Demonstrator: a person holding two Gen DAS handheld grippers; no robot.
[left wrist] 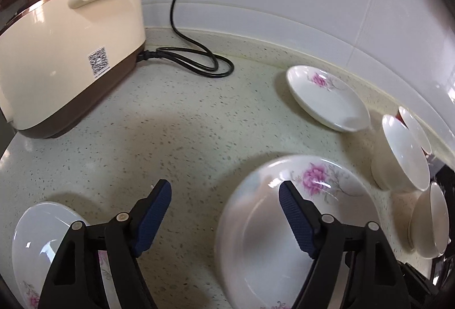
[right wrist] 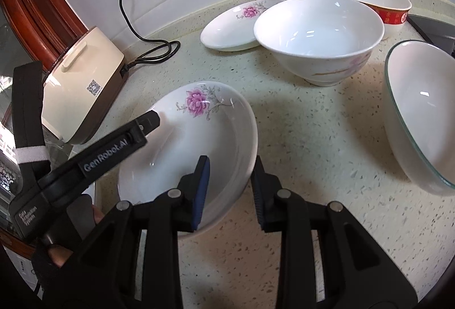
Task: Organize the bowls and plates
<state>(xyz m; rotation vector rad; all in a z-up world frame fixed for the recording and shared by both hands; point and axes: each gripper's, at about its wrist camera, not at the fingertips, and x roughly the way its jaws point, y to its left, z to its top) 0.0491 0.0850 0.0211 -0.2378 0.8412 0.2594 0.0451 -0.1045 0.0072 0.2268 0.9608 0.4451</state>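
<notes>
A white plate with a pink flower [right wrist: 199, 132] lies on the speckled counter [right wrist: 312, 138]. My right gripper [right wrist: 231, 161] straddles its near rim, one blue pad inside the plate and one outside. A gap shows on both sides, so it is open. My left gripper [left wrist: 224, 186] is open wide over the same plate [left wrist: 270, 238]. Its right pad hangs above the plate's inside and its left pad above bare counter. One of its fingers [right wrist: 148, 121] shows by the plate's left rim. A second flowered plate [left wrist: 48, 240] lies under the left gripper's left arm.
A small flowered plate [right wrist: 230, 27], a white bowl [right wrist: 318, 33], a red-banded bowl [right wrist: 375, 1] and a green-rimmed bowl [right wrist: 421, 109] stand behind and to the right. A cream rice cooker [left wrist: 71, 53] and its black cord [left wrist: 199, 58] sit at the left by the tiled wall.
</notes>
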